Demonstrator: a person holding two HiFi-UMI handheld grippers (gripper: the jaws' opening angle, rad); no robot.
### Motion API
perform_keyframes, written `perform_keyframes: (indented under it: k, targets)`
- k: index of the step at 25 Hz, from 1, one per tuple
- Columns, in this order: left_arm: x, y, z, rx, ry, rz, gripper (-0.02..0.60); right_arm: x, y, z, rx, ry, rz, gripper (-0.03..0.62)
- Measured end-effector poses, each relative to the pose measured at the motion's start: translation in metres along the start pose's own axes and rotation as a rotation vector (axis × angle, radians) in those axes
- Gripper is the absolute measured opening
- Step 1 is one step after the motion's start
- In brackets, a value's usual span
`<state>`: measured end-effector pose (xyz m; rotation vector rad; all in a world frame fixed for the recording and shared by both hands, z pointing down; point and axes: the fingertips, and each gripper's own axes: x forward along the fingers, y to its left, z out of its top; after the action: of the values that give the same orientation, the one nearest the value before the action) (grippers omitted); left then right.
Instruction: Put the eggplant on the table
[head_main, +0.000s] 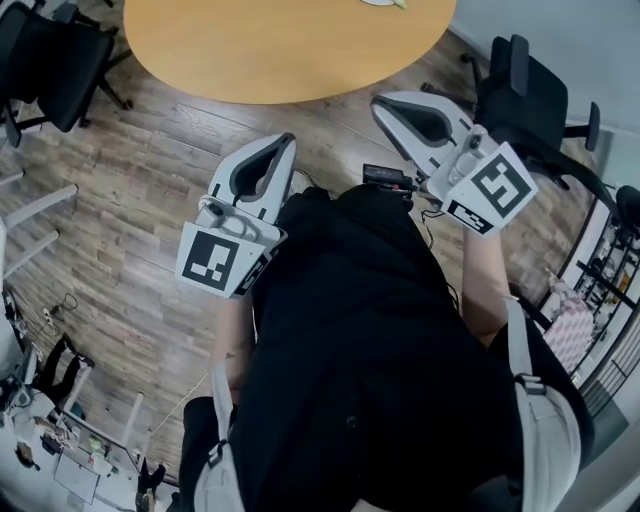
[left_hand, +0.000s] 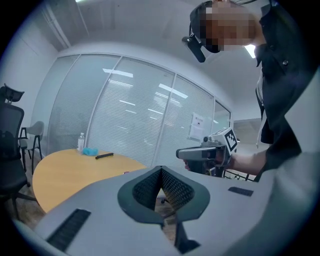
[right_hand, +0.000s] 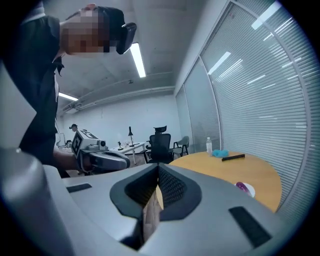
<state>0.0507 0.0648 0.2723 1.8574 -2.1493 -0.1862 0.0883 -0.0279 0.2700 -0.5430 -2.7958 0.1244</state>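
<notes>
Shining bright and even from a ceiling light (right_hand: 136, 59), streaking across the glass wall (left_hand: 125, 115), laying a soft sheen on the table (head_main: 280, 45), bending and darkening at both gripper views' rounded edges.

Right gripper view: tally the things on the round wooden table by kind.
Clear plastic bottle: 1
Crumpled blue cloth: 1
Slim black bar-shaped object: 1
Small white dish: 1
Purple item in the dish, probably the eggplant: 1
Total: 5
</notes>
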Motion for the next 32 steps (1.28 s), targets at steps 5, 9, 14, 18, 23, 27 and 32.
perform_keyframes:
  k: [5, 9, 14, 18, 23, 27, 32]
  targets:
    - [0.031, -0.034, 0.015, -0.019, -0.041, 0.023, 0.011, -0.072, -0.004, 0.023, -0.014, -0.058, -0.026, 0.018]
    - [0.054, -0.075, 0.024, 0.007, -0.055, -0.005, 0.011, -0.119, -0.014, 0.022, -0.015, -0.073, -0.042, 0.018]
    - [0.076, -0.127, 0.013, 0.035, -0.036, -0.050, 0.011, -0.167, -0.015, 0.009, -0.023, -0.096, -0.034, 0.018]
    - [0.093, -0.161, 0.002, 0.019, -0.012, -0.064, 0.011, -0.198, -0.020, -0.008, -0.012, -0.087, -0.059, 0.018]
    - [0.104, -0.198, -0.007, 0.031, 0.005, -0.090, 0.011, -0.228, -0.022, -0.011, 0.010, -0.118, -0.088, 0.017]
    - [0.105, -0.209, -0.010, 0.029, 0.003, -0.093, 0.011, -0.235, -0.020, -0.012, 0.032, -0.131, -0.093, 0.017]
    - [0.098, -0.211, -0.014, 0.022, -0.004, -0.077, 0.011, -0.239, -0.018, -0.014, 0.002, -0.136, -0.089, 0.017]
